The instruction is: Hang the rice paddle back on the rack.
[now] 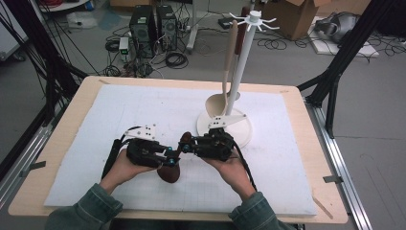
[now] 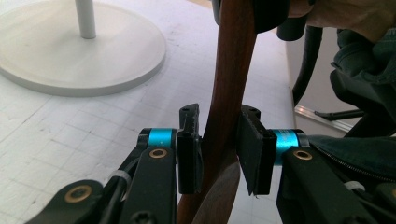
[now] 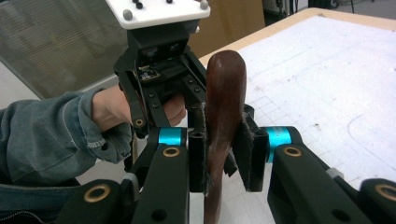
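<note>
Dark brown wood fills the space between the jaws of both gripper views: a wooden spoon [image 2: 231,93] runs up between the black pads [image 2: 189,154] of the left hand-held gripper [image 2: 218,149]. One pad touches the handle on its left side, the other stands just beside it with a sliver of gap, so whether this grip is clenched I cannot tell.

Seen from the right gripper view, the right hand-held gripper [image 3: 223,151] has the rounded end of the same spoon [image 3: 225,93] between its pads, which press on the wood from both sides; it is grasping the handle.

From the high view, both hand-held grippers meet nose to nose at the front middle of the white surface [image 1: 119,115], the left one [image 1: 165,157] and the right one [image 1: 187,143] with the spoon [image 1: 170,172] between them, its bowl hanging just above the surface. Behind them stands a white rack [image 1: 242,62] on a round base, with a pale ladle [image 1: 225,76] hanging from it.
</note>
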The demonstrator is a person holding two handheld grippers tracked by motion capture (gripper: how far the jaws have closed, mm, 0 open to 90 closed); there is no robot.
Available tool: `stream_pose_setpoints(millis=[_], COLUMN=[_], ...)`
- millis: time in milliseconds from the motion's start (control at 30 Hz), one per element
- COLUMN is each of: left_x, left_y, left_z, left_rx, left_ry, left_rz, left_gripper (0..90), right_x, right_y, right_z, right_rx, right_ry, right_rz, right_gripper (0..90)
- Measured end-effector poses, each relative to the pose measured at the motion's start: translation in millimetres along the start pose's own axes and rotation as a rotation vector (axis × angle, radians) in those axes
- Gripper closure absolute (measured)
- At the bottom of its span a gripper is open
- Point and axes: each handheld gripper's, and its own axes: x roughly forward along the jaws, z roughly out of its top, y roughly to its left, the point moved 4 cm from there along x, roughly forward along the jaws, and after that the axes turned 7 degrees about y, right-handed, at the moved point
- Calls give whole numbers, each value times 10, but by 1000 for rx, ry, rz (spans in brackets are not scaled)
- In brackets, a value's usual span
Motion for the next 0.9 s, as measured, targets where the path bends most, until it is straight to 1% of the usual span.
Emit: stream_pose_setpoints(millis=[200, 300, 367, 433, 467, 567, 733, 767, 900], left_x=[23, 20, 13, 2, -3, -7, -13, -20, -43], left_y=[-16, -21, -19, -15, -13, -14, -17, -16, -5], left_z=[27, 27, 27, 24, 23, 20, 16, 12, -21], left_rx=[12, 20, 20, 19, 19, 15, 21, 21, 24], left_ry=[-9, -7, -8, -9, -8, -12, -11, -10, 13], left_rz=[13, 14, 18, 19, 19, 19, 20, 16, 27], left_gripper=[727, 739, 743, 746, 747, 750, 747, 739, 693], right_x=[3, 11, 28, 55, 74, 111, 170, 175, 189], right_y=[27, 29, 32, 35, 31, 26, 23, 22, 34], right_z=[21, 18, 11, -11, -23, -48, -78, -74, -64], right_rx=[-24, -27, -32, -32, -36, -30, -31, -39, -41], right_ry=[-1, -5, -9, -1, -2, -4, 4, 1, -1], right_rz=[-15, -21, -16, -21, -22, -17, -9, -8, -2], right_gripper=[764, 745, 725, 709, 710, 714, 748, 753, 762])
